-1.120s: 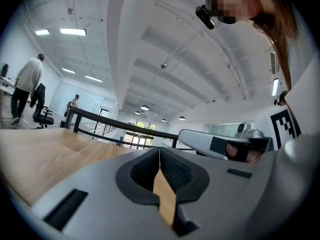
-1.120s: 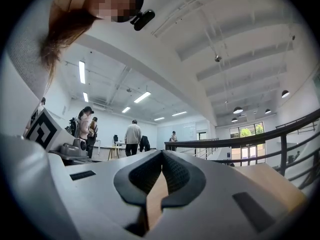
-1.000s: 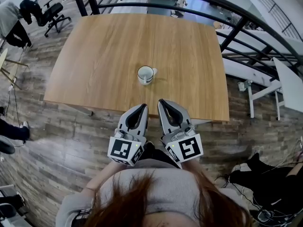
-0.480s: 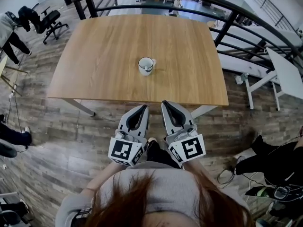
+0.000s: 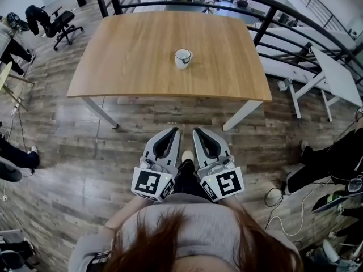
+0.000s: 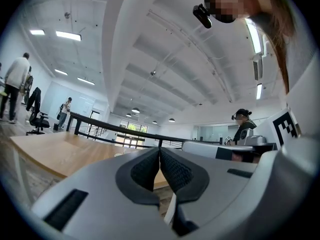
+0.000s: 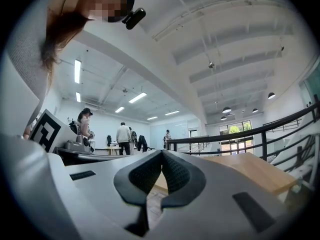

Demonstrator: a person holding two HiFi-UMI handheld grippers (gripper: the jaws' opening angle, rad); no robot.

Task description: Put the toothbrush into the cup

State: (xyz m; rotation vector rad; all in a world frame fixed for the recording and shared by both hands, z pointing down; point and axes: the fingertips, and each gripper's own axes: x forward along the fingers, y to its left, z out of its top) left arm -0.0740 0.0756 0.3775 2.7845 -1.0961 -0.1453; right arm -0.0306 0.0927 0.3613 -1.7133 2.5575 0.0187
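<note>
While you stand on the plank floor [image 5: 85,152] with both grippers held close to your chest, your left gripper [image 5: 172,131] has its jaws pressed together with nothing between them. Ahead, the white mug [image 5: 182,58] sits upright near the middle of the wooden bench [image 5: 136,50], well apart from both grippers. Your right gripper [image 5: 198,131], just beside the left, likewise has its jaws together and empty.

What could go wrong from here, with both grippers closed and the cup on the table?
1. No toothbrush shows anywhere; the left gripper and right gripper are shut on nothing, so the task may stall.
2. The cup stands far ahead on the table, probably out of reach; the person must step closer first.
</note>
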